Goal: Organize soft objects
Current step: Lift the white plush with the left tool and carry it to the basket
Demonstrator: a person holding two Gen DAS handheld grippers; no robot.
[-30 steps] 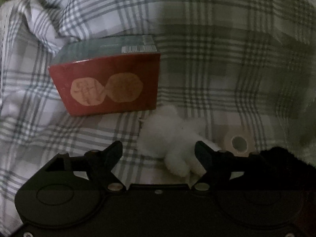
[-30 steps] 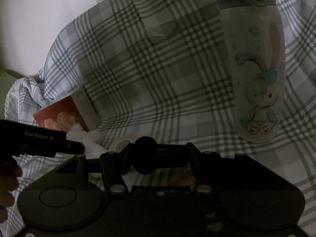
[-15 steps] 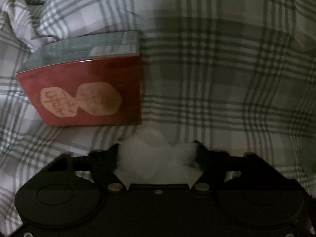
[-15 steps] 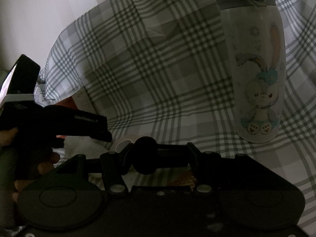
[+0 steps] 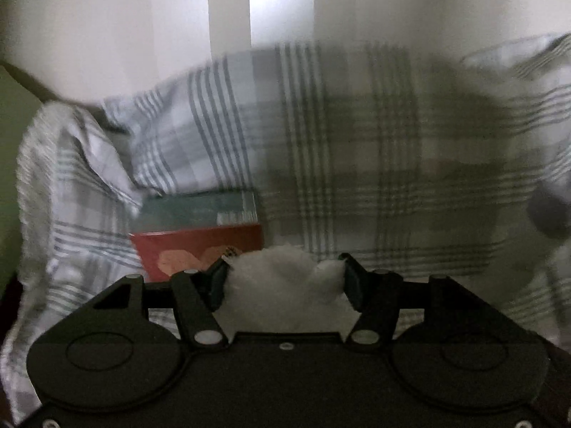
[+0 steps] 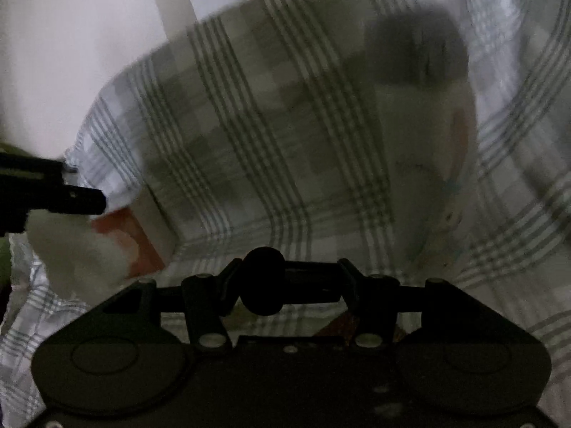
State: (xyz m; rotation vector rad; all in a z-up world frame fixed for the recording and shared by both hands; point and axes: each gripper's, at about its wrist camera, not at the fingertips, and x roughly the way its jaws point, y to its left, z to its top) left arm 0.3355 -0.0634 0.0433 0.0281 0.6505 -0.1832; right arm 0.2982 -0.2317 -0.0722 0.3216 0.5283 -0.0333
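1. A plaid cloth (image 5: pixel 357 149) in grey and white checks covers the whole surface, rumpled into folds at the left.
2. Behind it stands a pale wall (image 5: pixel 107 28), with a brighter vertical strip (image 5: pixel 228 3) running up it.
3. A green patch (image 5: pixel 10 135) shows at the far left edge; what it belongs to is unclear.
4. The light is dim and soft, the wall brighter than the cloth.
5. Both views are blurred.

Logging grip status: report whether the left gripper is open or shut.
Shut on the white plush toy: the left gripper has its jaws pressed against both sides of the toy, above the plaid sheet.
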